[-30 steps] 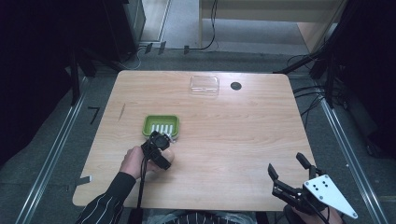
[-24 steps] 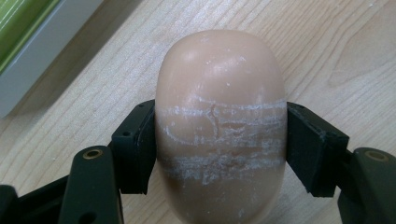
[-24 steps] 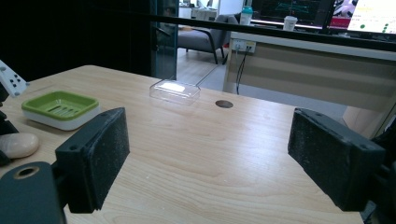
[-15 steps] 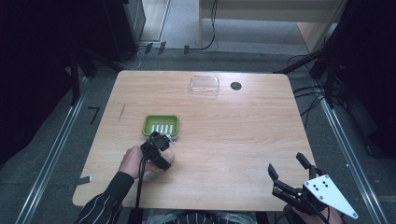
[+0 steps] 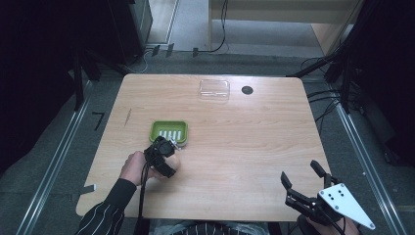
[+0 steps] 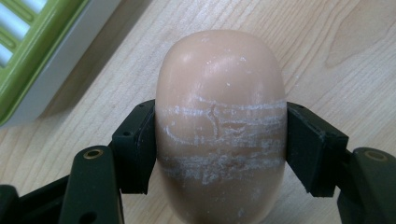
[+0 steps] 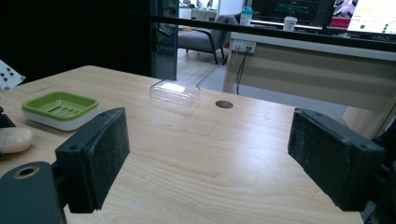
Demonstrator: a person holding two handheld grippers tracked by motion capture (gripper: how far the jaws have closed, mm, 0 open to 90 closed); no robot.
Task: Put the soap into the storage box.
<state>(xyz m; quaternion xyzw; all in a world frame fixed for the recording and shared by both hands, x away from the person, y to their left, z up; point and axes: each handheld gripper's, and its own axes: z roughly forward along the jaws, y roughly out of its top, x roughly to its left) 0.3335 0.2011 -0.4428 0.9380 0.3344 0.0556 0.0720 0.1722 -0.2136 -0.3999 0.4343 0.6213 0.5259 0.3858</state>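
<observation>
A peach-coloured oval soap bar [image 6: 219, 93] with white scuff marks lies on the wooden table, held across its middle by my left gripper [image 6: 219, 144], whose jaws press on both its sides. In the high view that gripper [image 5: 169, 155] sits just in front of the green slatted soap dish [image 5: 169, 131], with the soap [image 5: 174, 163] under it. The dish corner [image 6: 28, 56] is up and to the left of the soap. My right gripper [image 5: 302, 178] hovers open at the table's near right edge, with nothing between its fingers [image 7: 98, 154].
A clear plastic lid [image 5: 214, 90] lies at the table's far middle, beside a round black hole [image 5: 247, 90]. The right gripper view shows the dish [image 7: 60, 108], the soap [image 7: 14, 139] and the lid [image 7: 175, 92]. Bare wood lies between the grippers.
</observation>
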